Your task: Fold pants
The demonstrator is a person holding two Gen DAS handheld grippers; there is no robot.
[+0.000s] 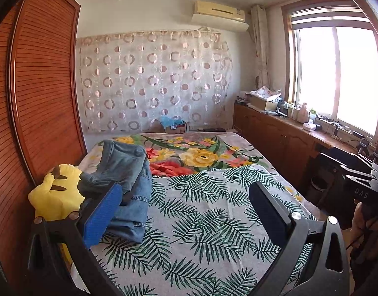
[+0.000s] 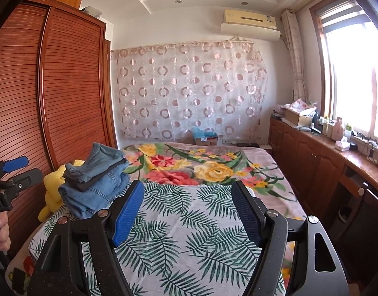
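A stack of folded blue jeans (image 1: 126,170) (image 2: 95,182) lies on the left side of the bed, with a dark garment sandwiched in it. My left gripper (image 1: 186,190) is open and holds nothing. Its blue left pad (image 1: 102,214) sits just in front of the stack's near edge. My right gripper (image 2: 189,187) is also open and empty, hovering over the leaf-print sheet (image 2: 179,234) to the right of the stack. Each gripper shows at the edge of the other's view: the left gripper (image 2: 26,170) and the right gripper (image 1: 349,170).
A yellow plush toy (image 1: 57,192) sits between the jeans and the wooden wardrobe (image 1: 43,86). A floral blanket (image 1: 196,155) covers the far half of the bed. A cluttered wooden cabinet (image 1: 287,133) runs under the window on the right. A hand (image 2: 1,231) grips the left handle.
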